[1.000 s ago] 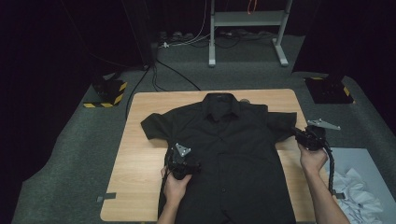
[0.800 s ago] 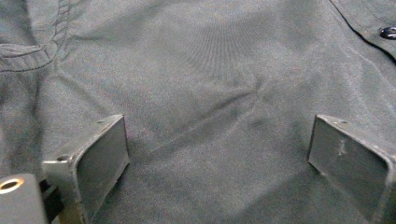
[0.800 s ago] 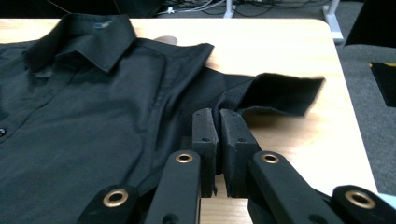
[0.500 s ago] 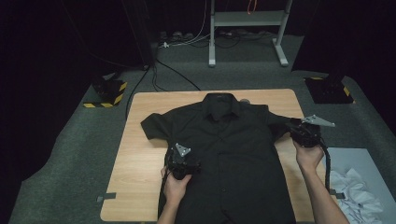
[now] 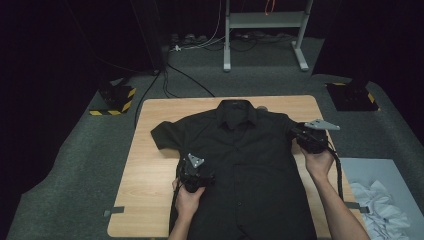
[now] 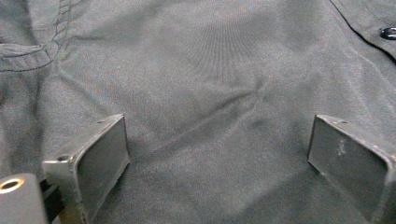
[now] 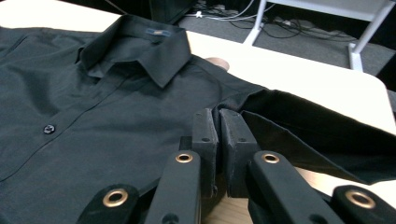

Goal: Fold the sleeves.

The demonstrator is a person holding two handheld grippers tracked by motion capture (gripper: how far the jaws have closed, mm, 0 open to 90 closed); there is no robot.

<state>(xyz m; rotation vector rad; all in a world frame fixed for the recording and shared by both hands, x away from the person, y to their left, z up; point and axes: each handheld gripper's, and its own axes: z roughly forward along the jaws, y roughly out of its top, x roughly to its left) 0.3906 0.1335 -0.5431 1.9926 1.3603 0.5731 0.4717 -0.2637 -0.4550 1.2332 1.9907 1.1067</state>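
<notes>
A black shirt lay spread face up on the wooden table, collar at the far edge and hem toward you, covering most of the tabletop. Your left gripper rested on the left front of the shirt, near you, with your left hand behind it; in the left gripper view its jaws stood wide apart and pressed flat on the cloth, with nothing pinched between them. Your right gripper was at the right side of the shirt, by the right sleeve, held in your right hand. In the right gripper view its jaws were closed almost together on the edge of that sleeve, and the sleeve was lifted off the table and folded in toward the shirt body. The left sleeve lay flat on the wood. A button showed on the shirt front. Off the table to the right, near you, a heap of white cloth sat on a grey surface.
</notes>
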